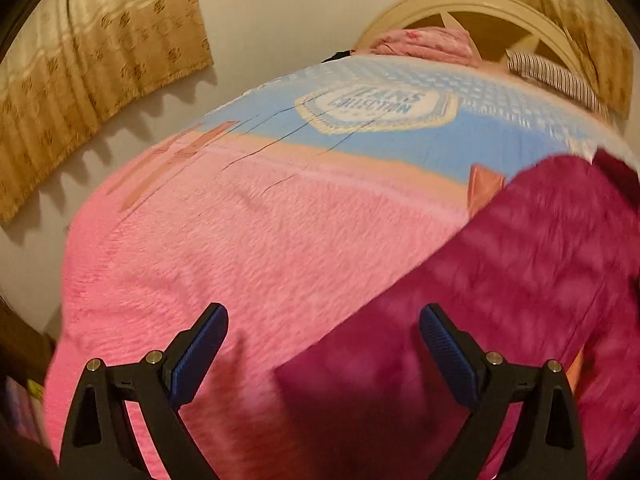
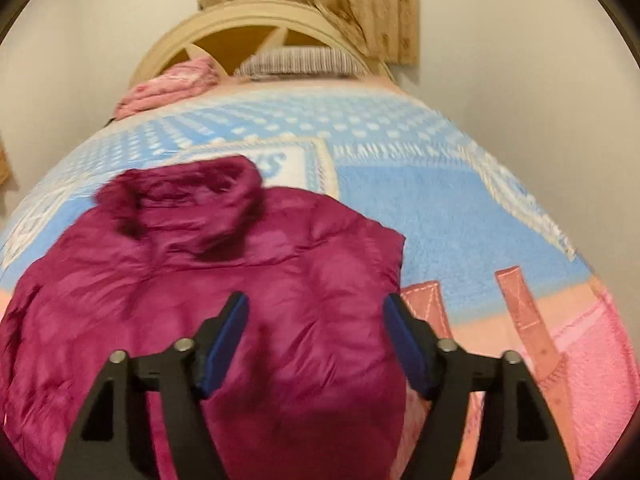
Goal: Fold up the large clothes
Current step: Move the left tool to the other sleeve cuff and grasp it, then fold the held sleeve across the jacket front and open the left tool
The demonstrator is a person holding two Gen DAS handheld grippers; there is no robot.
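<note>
The bed (image 2: 460, 208) in front of me is spread with a fleecy blanket (image 1: 248, 232), pink at my end, then a peach band, then blue with white dots and a printed badge. My magenta padded jacket (image 2: 208, 280) lies flat on it, furry collar toward the headboard (image 2: 256, 28). Up there a folded pink cloth (image 2: 168, 84) and a striped pillow (image 2: 296, 62) rest on the bed.
</note>
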